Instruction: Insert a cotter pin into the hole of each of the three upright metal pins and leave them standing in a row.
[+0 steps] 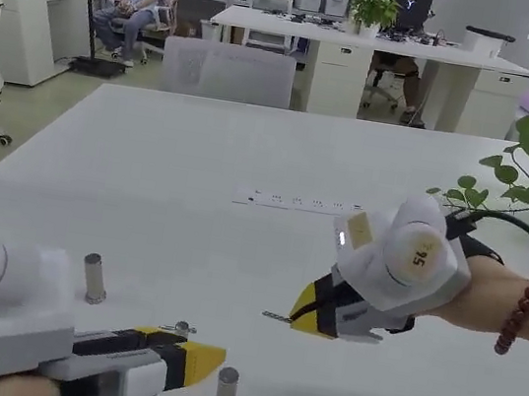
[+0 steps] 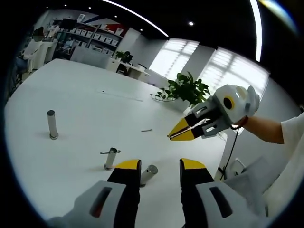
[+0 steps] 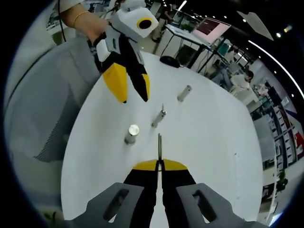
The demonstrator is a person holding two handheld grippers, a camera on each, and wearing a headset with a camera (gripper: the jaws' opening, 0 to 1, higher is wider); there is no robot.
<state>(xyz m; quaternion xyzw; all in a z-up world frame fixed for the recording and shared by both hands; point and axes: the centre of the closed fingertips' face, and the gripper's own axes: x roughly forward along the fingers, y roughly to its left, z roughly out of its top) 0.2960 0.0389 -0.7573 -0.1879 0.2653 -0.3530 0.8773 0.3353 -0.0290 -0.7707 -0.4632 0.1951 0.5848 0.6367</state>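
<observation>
Right gripper view: right gripper (image 3: pixel 160 165) fingers clamped on a cotter pin (image 3: pixel 159 146), which sticks straight out ahead of the tips, above the white worktop (image 3: pixel 213 142). Three metal pins sit in a row: near pin (image 3: pixel 131 134), middle pin (image 3: pixel 159 116), far pin (image 3: pixel 184 93). Middle pin carries a fitted cotter pin (image 2: pixel 106 152) through its top. Left gripper (image 2: pixel 159 167) fingers spread, holding nothing. Near pin sits just ahead between them; can't tell if touching.
</observation>
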